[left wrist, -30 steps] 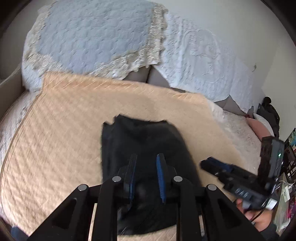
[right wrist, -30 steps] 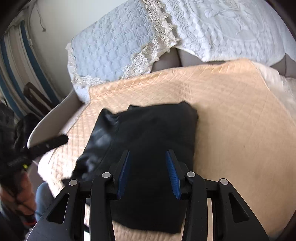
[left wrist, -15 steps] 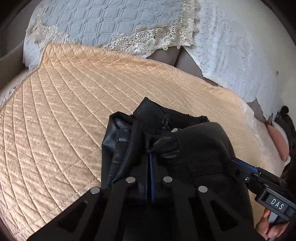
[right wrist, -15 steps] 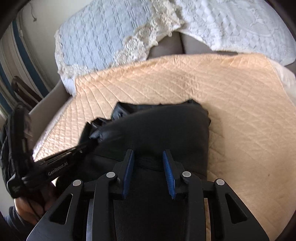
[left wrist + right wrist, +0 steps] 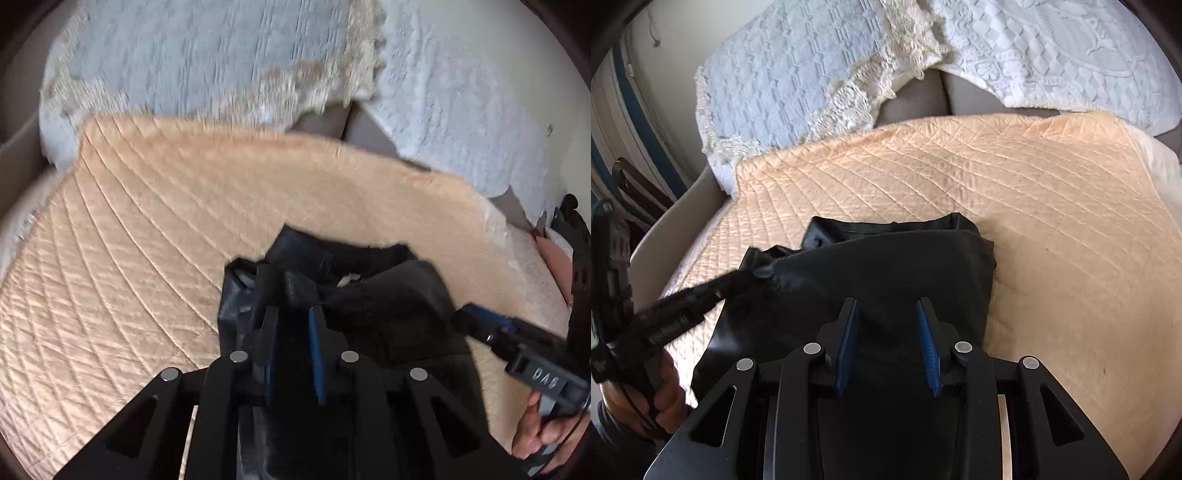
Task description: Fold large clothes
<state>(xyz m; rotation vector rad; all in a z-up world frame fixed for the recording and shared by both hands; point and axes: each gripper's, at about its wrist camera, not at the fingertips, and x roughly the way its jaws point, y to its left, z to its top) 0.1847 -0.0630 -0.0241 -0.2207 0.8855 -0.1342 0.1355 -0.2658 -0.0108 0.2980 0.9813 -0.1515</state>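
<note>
Left wrist view: the left gripper point(image 5: 293, 314) fingers are opening around a bunched fold of the shiny black garment point(image 5: 388, 306). The right gripper point(image 5: 887, 310) fingers sit spread above it on the peach quilt point(image 5: 1052, 206).

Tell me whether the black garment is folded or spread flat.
Folded, not yet neat: the black garment lies doubled in layers on the peach quilt, its left corner bunched at the left gripper.

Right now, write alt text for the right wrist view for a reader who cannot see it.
A folded black garment lies on a peach quilted cover, with the right gripper open just above it. At left, the left gripper, in a hand, meets the garment's bunched corner. Lace-edged white and pale blue covers drape behind.
</note>
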